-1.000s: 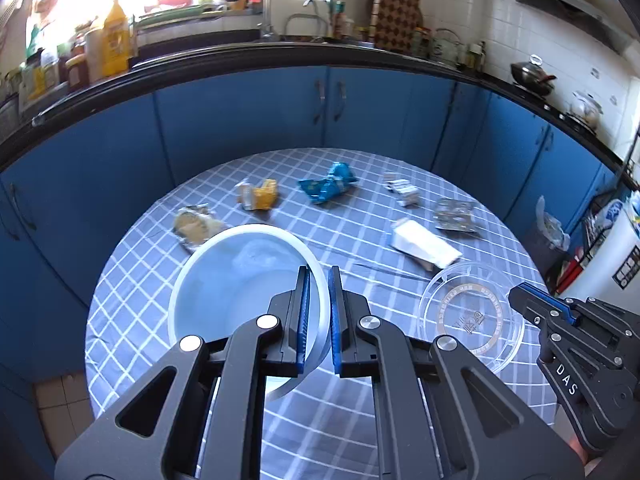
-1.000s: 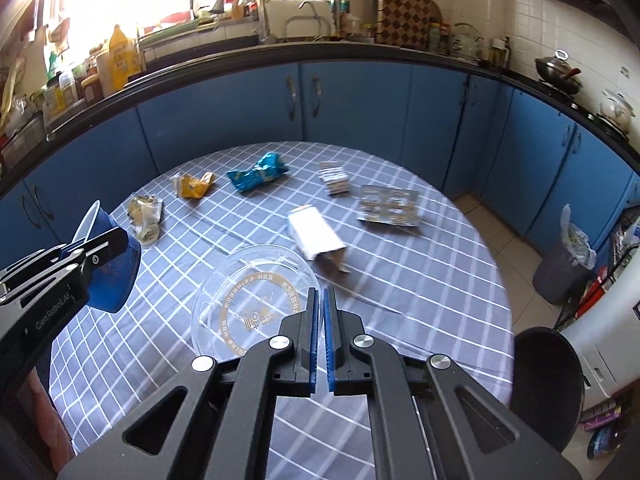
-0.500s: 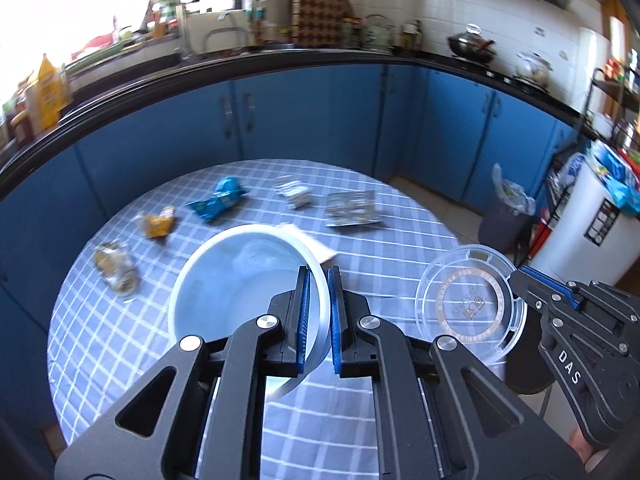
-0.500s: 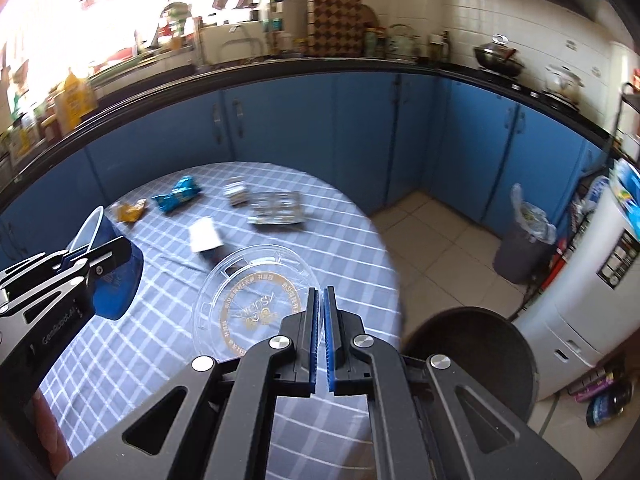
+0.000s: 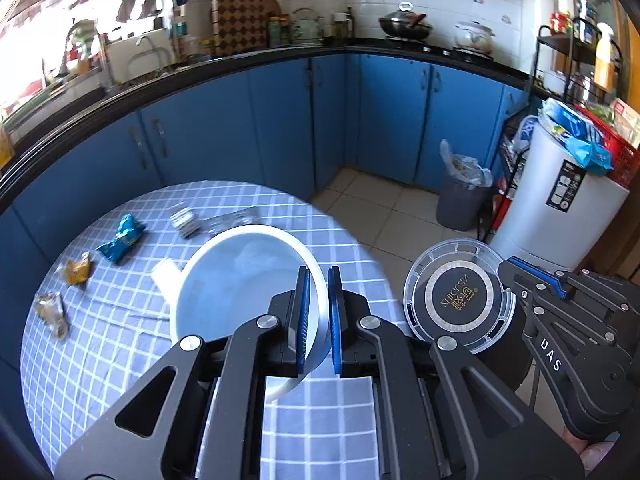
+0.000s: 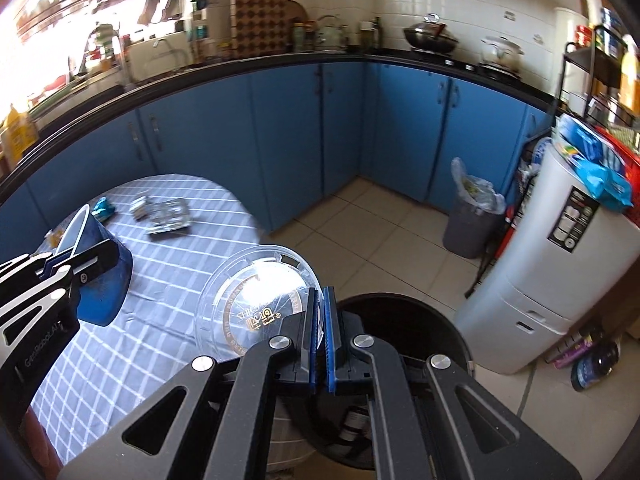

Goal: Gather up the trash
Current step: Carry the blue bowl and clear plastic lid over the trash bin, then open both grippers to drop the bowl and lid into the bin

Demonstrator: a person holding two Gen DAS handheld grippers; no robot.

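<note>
My left gripper (image 5: 318, 312) is shut on the rim of a blue bowl with a white inside (image 5: 240, 280), held above the round checked table (image 5: 120, 332). In the right wrist view the bowl (image 6: 102, 280) shows at the left. My right gripper (image 6: 323, 320) is shut on the edge of a clear plastic lid (image 6: 248, 296), held over the mouth of a black trash bin (image 6: 400, 320) beside the table. The lid (image 5: 456, 300) also shows in the left wrist view. Trash lies on the table: a blue wrapper (image 5: 122, 238), a yellow wrapper (image 5: 76, 270), a crumpled wrapper (image 5: 50, 312), blister packs (image 6: 168, 216).
Blue cabinets (image 5: 280, 120) curve round behind the table. A grey bin with a bag (image 6: 472, 216) stands on the tiled floor by the cabinets. A white appliance (image 6: 552, 264) stands at the right, with bottles on the floor beside it (image 6: 592, 364).
Both grippers have swung right with the bowl and the lid. The lid has moved off the table to above the black bin.
</note>
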